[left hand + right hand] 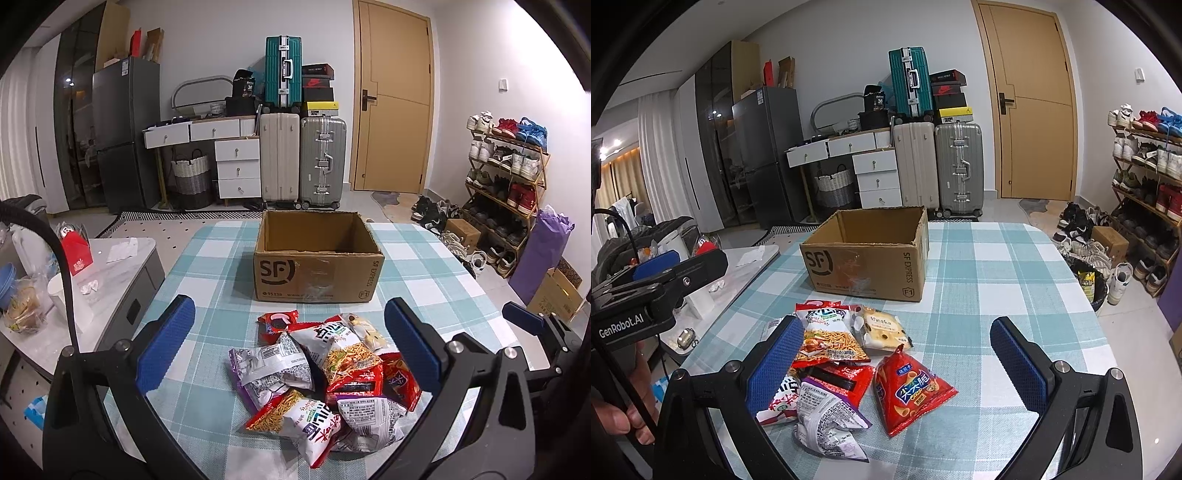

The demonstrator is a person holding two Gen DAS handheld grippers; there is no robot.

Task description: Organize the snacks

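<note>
Both grippers (290, 345) (892, 360) level, spread over snacks (321, 373).

Lower snack packets (827, 424) buried in the pile; box (317, 258) floor perhaps partly unseen.

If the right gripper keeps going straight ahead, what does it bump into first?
Probably the red triangular snack bag, lying between the open right gripper fingers. The cardboard box sits farther back and left; depth is hard to judge.
</note>
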